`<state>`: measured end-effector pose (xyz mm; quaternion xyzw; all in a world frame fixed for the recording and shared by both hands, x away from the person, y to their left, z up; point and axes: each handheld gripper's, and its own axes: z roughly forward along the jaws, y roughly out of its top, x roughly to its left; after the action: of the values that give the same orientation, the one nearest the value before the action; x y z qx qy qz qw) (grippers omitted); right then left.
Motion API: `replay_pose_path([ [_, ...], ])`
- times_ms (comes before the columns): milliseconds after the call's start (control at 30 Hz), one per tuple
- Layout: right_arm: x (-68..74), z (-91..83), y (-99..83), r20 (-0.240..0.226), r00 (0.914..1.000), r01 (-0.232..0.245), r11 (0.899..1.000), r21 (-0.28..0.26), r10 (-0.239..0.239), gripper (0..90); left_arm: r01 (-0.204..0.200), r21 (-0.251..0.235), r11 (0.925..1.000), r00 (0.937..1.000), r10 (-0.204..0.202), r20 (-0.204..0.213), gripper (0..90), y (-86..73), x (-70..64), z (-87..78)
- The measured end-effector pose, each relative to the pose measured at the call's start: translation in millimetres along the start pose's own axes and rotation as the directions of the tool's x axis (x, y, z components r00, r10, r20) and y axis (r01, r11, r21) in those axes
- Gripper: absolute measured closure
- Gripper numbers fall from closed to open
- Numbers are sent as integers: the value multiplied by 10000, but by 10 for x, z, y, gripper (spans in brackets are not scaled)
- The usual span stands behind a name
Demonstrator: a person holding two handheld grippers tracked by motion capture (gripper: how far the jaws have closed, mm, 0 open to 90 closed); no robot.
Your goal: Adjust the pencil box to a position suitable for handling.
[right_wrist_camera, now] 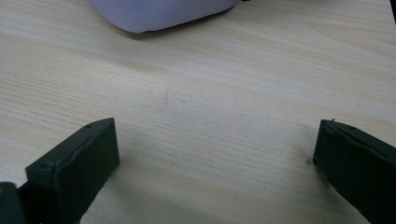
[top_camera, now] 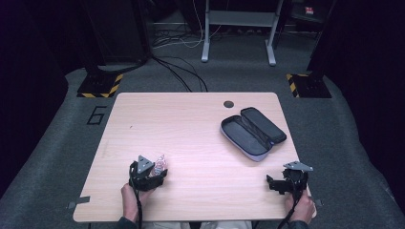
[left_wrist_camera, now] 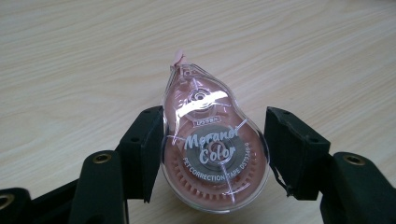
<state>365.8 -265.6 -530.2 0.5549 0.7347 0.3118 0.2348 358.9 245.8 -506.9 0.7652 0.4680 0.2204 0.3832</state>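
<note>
A pink correction tape dispenser [left_wrist_camera: 215, 149] is seen between the jaws of the left tongs [left_wrist_camera: 212, 154] in the left gripper view, flat on the wooden surface [top_camera: 191, 124] with its narrow tip pointed away. The left jaw is pressed against its clear shell, while a thin gap is left at the right jaw (so the tongs are spread around it, not pinching it). In the high view, the dispenser [top_camera: 159, 164] is found near the surface's front left, just ahead of the left tongs [top_camera: 152, 175]. The right tongs [right_wrist_camera: 215, 158] are held wide apart over bare wood at the front right [top_camera: 274, 183]. An opened pencil case [top_camera: 253, 133] is laid beyond them.
</note>
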Motion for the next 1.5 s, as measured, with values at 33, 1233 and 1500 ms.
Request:
replay_pose_path([
  [33,0,0,0,0,10000,0,10000,0,0,0,48,-32,10000,10000,-48,-77,396,-14,27,5],
  [1233,1,1,1,12,10000,-29,10000,1,29,0,733,140,9972,9965,-726,-411,141,-163,327,-114],
  [1500,7,6,2,-8,9999,-126,9999,-78,126,0,851,458,9953,9924,-806,-926,43,-291,558,-311],
])
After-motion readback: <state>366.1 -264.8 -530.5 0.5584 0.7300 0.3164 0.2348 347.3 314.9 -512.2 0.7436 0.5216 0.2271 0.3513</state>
